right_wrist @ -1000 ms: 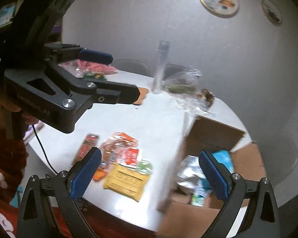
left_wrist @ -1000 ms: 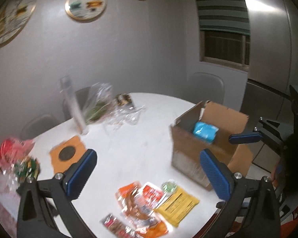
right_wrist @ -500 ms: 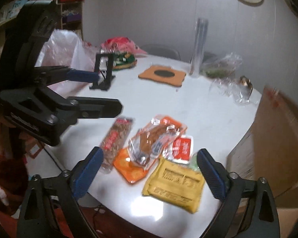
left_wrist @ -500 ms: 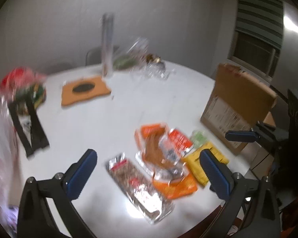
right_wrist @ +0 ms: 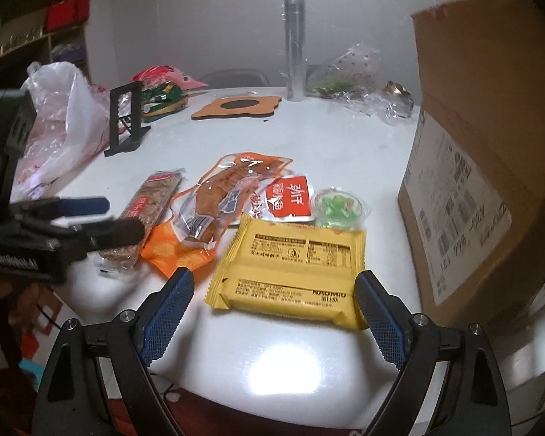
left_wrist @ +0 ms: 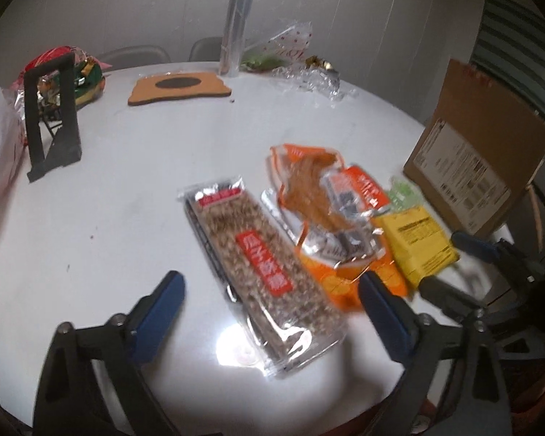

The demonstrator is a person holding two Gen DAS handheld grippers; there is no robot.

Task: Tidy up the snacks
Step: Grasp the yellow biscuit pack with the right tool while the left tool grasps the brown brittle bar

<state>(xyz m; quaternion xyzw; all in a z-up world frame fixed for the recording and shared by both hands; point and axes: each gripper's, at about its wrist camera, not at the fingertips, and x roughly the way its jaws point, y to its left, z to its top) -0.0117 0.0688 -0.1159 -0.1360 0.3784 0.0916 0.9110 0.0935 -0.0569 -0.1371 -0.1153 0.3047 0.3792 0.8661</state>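
looking down the left wrist view, the left claw [left_wrist: 270, 299] hangs over the white bench [left_wrist: 127, 196] with its blue pads wide apart and closing, nothing pressed between them; the near end of a long clear-wrapped grain bar [left_wrist: 258, 261] lies in the gap between the pads, which do not touch it. at about 1 o'clock from that bar sits a heap of snacks: a clear pouch of brown strips [left_wrist: 309, 189] lying on an orange packet [left_wrist: 339, 283], then a yellow packet [left_wrist: 416, 243] at 3 o'clock, with a small green jelly cup [left_wrist: 403, 192] just beyond it. a cardboard box [left_wrist: 479, 160] stands at the 2 o'clock edge of the bench. far off at 12 o'clock stand a clear tube [left_wrist: 236, 18] and a brown mat [left_wrist: 180, 87]; a black stand [left_wrist: 51, 116] is at 10 o'clock. the right claw [left_wrist: 450, 265] shows at 3 o'clock, blurred

in the right wrist view, the right claw [right_wrist: 272, 309] is also spread wide, holding nothing, its pads flanking the near edge of the yellow packet [right_wrist: 294, 265] without touching it. beyond the packet at 12 o'clock lie a red and white sachet [right_wrist: 289, 198] and the green jelly cup [right_wrist: 338, 205]; at 11 o'clock the pouch of brown strips [right_wrist: 218, 196], the orange packet [right_wrist: 170, 247] under it, and the grain bar [right_wrist: 145, 210] at 10 o'clock. the left claw [right_wrist: 112, 218] reaches in from 9 o'clock above the bar. the cardboard box [right_wrist: 472, 145] fills the 2 o'clock side, and a white plastic bag [right_wrist: 61, 123] slumps at 10 o'clock
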